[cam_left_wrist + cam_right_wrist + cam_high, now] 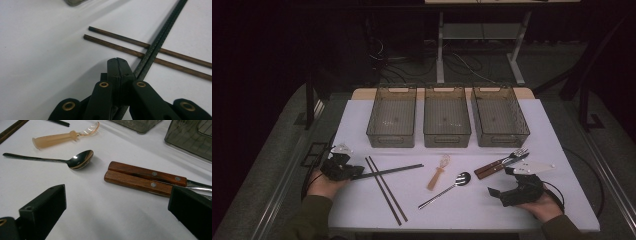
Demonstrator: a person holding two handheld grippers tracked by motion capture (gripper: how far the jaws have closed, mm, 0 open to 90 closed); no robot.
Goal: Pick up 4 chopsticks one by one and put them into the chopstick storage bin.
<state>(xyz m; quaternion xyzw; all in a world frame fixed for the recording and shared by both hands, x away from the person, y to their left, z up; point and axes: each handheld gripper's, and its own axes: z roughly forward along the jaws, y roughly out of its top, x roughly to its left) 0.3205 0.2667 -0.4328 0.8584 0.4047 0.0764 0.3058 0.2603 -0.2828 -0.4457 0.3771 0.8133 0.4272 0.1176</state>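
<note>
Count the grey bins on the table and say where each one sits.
3. They stand in a row along the table's far edge: the left bin, the middle bin and the right bin. All look empty; none seems hidden.

Right gripper point(117, 215) with jaws wide apart and nothing between them, over white table point(105, 220), two wooden handles point(143, 178) side by side just ahead, metal spoon point(62, 161) left of them, translucent plastic spoon point(62, 137) beyond, grey bins point(190, 137) at the top right.
</note>
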